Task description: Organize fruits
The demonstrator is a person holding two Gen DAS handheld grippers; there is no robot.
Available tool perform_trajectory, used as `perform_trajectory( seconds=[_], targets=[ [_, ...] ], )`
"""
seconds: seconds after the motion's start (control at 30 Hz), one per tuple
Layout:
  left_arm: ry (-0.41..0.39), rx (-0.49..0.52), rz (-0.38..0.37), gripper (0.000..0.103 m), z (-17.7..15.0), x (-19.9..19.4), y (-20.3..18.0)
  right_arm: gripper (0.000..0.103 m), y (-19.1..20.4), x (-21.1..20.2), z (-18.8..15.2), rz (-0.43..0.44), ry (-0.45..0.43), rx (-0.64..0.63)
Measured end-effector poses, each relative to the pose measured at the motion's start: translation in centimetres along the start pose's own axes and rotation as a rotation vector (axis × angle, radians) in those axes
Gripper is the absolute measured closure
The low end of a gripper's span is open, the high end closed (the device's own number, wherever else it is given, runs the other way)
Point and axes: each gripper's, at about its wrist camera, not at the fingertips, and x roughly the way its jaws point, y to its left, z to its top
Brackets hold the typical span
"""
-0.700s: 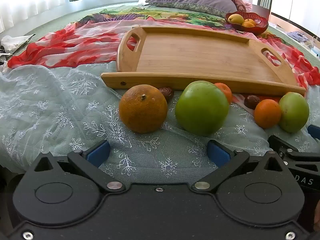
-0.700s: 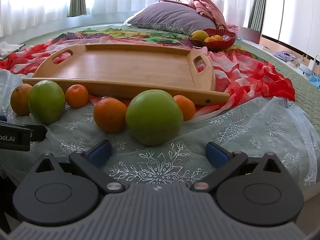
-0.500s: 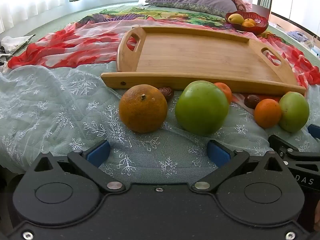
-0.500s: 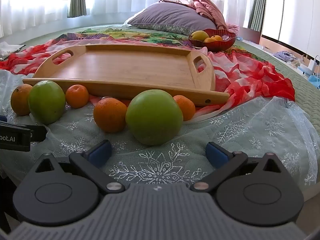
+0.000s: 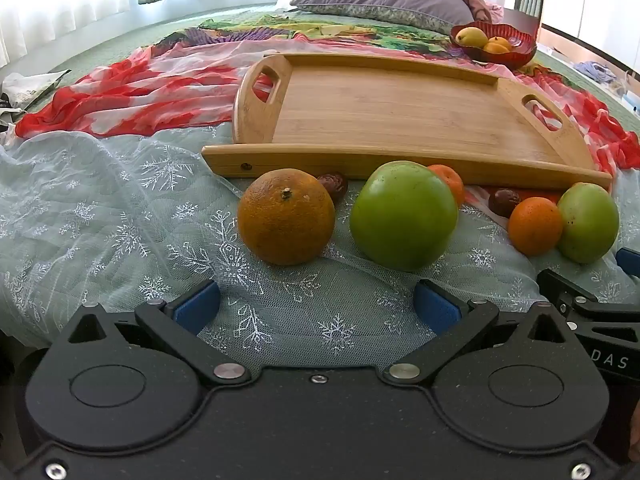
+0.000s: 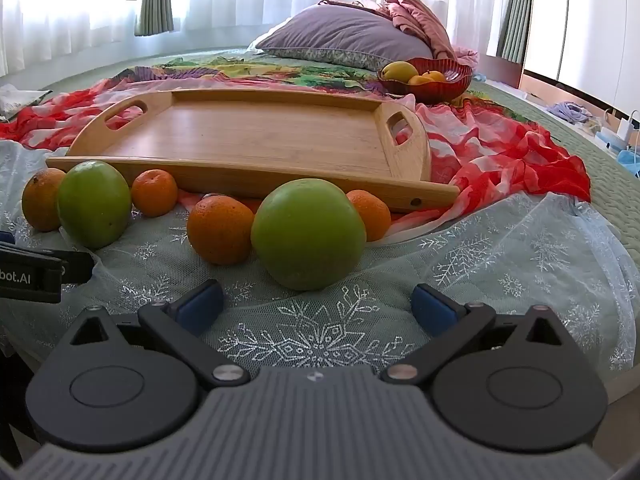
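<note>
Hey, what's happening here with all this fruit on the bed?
A person holds two handheld grippers over a bed, and neither grips anything yet. The left gripper and the right gripper both have their jaws wide open and empty. A row of loose fruit lies on the snowflake-patterned mesh cloth: round oranges, including the large dull orange, and big green apples. Behind them the bamboo serving tray holds no fruit, so sorting has not begun.

Two green apples (image 5: 403, 216) (image 5: 588, 222), several oranges (image 5: 286, 216) and dark dates (image 5: 334, 185) lie along the near edge of the bare wooden tray (image 5: 400, 112).
</note>
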Motion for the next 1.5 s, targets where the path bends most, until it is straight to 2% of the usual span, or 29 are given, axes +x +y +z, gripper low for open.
perform_trajectory(
  seconds=[1.27, 1.5],
  targets=[
    [-0.004, -0.005, 0.007, 0.000, 0.3, -0.5, -0.1, 0.000, 0.0, -0.1, -0.2, 0.001, -0.004, 0.001],
    [-0.081, -0.004, 0.019, 0.000, -1.0, -1.1, -0.3, 0.000, 0.3, -0.2, 0.0, 0.001, -0.020, 0.004]
  ],
)
